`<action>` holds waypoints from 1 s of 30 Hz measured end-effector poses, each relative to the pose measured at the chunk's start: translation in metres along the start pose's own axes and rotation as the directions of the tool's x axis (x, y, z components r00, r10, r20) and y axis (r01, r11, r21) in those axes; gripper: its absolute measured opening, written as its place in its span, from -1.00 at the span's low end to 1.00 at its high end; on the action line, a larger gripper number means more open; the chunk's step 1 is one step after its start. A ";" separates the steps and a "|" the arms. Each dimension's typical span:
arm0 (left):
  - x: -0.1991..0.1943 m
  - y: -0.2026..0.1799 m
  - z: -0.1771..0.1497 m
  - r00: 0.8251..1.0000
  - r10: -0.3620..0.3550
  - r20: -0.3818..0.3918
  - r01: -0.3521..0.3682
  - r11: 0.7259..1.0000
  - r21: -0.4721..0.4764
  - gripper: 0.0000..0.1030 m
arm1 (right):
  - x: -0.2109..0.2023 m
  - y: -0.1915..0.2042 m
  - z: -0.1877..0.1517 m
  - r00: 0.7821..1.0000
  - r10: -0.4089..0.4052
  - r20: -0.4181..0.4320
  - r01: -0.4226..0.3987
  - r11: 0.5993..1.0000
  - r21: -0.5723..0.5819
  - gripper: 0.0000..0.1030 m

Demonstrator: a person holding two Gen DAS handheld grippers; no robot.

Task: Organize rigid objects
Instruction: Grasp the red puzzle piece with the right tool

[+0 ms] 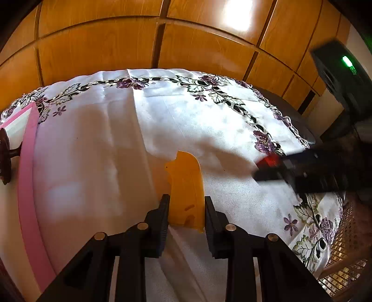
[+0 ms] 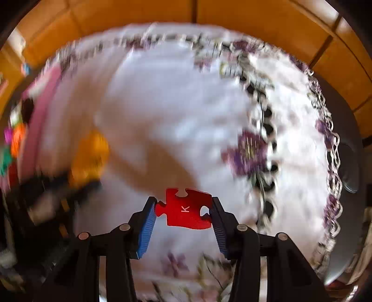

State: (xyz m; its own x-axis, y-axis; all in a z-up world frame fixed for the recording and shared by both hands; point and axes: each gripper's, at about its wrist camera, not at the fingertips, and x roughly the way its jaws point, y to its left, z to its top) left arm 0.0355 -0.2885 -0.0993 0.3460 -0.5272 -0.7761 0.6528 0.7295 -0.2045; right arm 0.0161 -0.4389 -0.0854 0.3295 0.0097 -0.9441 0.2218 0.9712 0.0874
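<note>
White tablecloth [image 1: 111, 162] with purple embroidered flowers [image 1: 264, 140] and cutwork leaf border, spread over the bench. Glossy orange-brown wooden panelling [image 1: 97, 58] behind, catching a bright light reflection [image 1: 237, 14]. Dark turned wooden piece [image 1: 5, 158] at the left edge. Woven cane surface [image 1: 341, 267] at lower right.

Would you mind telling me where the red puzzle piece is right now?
The red puzzle piece sits between the right gripper's fingers, low and central in the right wrist view, above the white tablecloth.
</note>
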 end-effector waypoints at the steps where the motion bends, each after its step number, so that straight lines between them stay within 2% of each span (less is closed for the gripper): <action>1: 0.000 0.000 0.000 1.000 0.002 0.001 -0.002 1.000 0.001 -0.44 | 0.001 -0.001 0.005 1.000 0.006 0.017 -0.006 1.000 0.021 -0.10; 3: 0.000 -0.001 -0.001 1.000 0.006 0.005 -0.006 1.000 0.000 -0.44 | 0.010 -0.002 0.011 0.998 -0.012 0.054 0.009 0.999 0.048 -0.10; 5: 0.000 -0.001 -0.001 1.000 0.010 0.007 -0.010 1.000 0.005 -0.44 | 0.021 -0.001 0.013 0.999 -0.020 0.049 0.017 0.998 0.061 -0.10; 6: 0.000 -0.002 -0.002 1.000 0.012 0.010 -0.012 1.000 0.008 -0.44 | 0.024 0.000 0.013 0.997 -0.030 0.075 0.027 0.999 0.047 -0.09; 9: 0.000 -0.003 -0.003 1.000 0.020 0.016 -0.020 1.000 0.016 -0.44 | 0.029 0.002 0.015 0.997 -0.028 0.076 0.027 0.999 0.022 -0.08; 22: -0.003 -0.009 -0.003 0.998 0.065 0.022 -0.066 0.997 0.031 -0.47 | 0.027 0.009 0.020 0.992 -0.061 0.113 0.067 0.996 -0.051 -0.10; 27: -0.011 -0.010 -0.005 0.996 0.083 0.023 -0.084 0.996 0.022 -0.47 | 0.028 0.014 0.019 0.987 -0.084 0.136 0.097 0.991 -0.092 -0.10; 30: -0.025 -0.013 -0.005 0.995 0.086 0.051 -0.088 0.996 0.030 -0.47 | 0.028 0.013 0.020 0.987 -0.082 0.137 0.094 0.992 -0.089 -0.10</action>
State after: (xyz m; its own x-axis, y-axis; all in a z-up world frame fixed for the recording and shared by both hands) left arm 0.0153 -0.2830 -0.0802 0.4349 -0.4842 -0.7592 0.6396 0.7596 -0.1180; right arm 0.0461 -0.4309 -0.1045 0.4326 -0.1023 -0.8958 0.1696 0.9850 -0.0306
